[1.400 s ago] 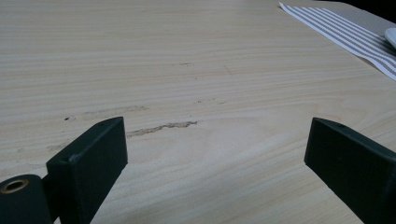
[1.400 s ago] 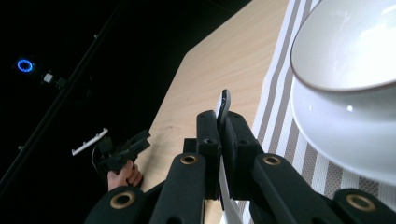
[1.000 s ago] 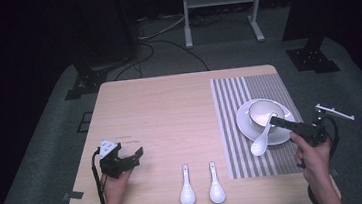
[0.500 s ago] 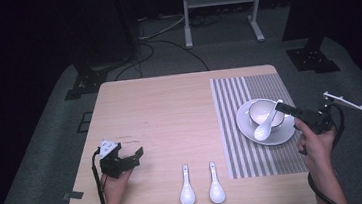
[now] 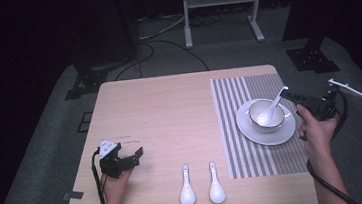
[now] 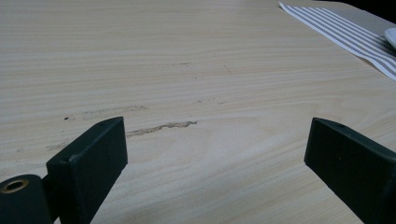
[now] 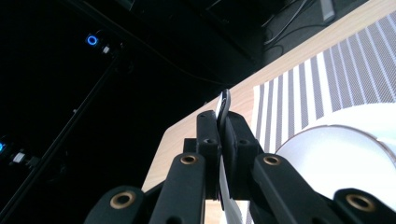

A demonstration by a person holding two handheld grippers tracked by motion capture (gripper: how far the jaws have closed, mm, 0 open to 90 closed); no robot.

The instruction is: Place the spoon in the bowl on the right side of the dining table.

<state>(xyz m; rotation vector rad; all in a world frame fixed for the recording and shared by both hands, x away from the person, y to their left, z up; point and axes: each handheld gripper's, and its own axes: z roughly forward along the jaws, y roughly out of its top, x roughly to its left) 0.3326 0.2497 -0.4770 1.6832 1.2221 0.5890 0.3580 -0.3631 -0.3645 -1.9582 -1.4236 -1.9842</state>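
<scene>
Gripping the spoon (image 5: 272,109) by its handle, the right gripper (image 5: 289,94) tilts its scoop into the bowl (image 5: 266,115); at eight o'clock, the left gripper (image 5: 135,155) rests wide, unneeded.

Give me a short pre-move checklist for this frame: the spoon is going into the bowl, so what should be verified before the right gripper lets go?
1. Right gripper clamped on the spoon handle: ok.
2. Spoon scoop inside the bowl: ok.
3. Scoop resting on the bowl's bottom: cannot tell.
4. Bowl seated on the plate, on the striped placemat: ok.
5. Left gripper open and away from the bowl: ok.
6. Two spare spoons away from the plate: ok.
</scene>
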